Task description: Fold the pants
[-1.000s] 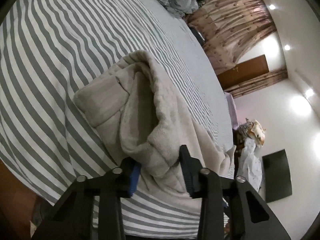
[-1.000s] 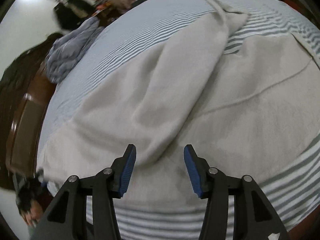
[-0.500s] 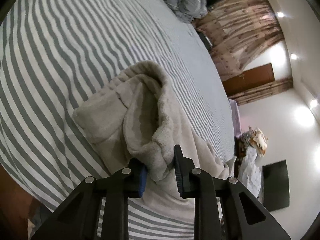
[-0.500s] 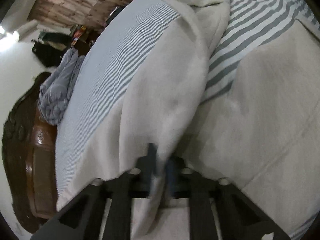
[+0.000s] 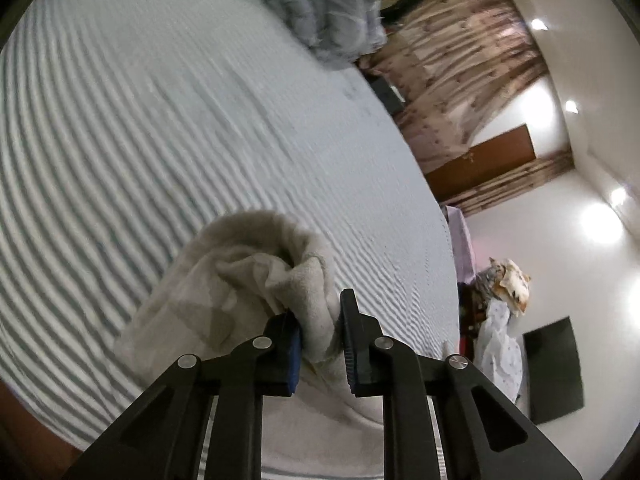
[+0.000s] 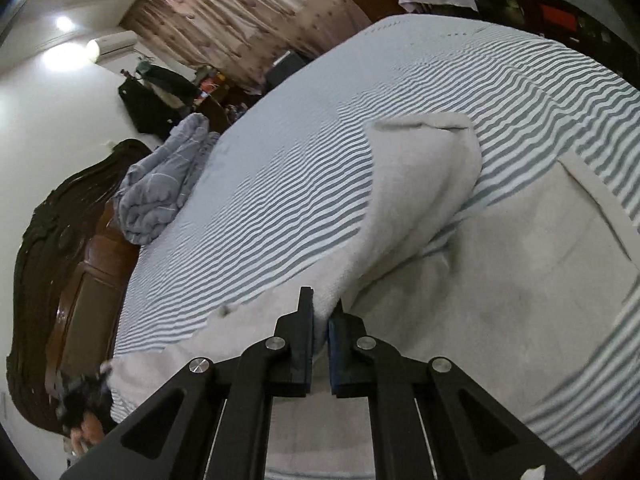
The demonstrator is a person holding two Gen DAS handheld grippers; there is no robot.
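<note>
Lifting: both tongs have come up off the bed with cloth in them, where a second ago they were low over the pants lying flat.
Left tongs [image 5: 320, 336]: low centre of the left wrist view, jaws closing on a thick bunched end of the beige pants [image 5: 240, 280]; a moment back they stood wider around it.
Right tongs [image 6: 320, 344]: low centre of the right wrist view, pressed nearly together and pinching an edge of the pants [image 6: 420, 200]; a second ago they were spread and held nothing.
Pants: partly raised, a long fold running from the right tongs toward the upper right of the frame, the rest flat on the striped bed [image 6: 280, 184].
Meaning: to my eye the grab is done and the fold-over is starting.
Containers: none that I can see; a grey blanket [image 6: 160, 184] lies heaped by the headboard at left.
</note>
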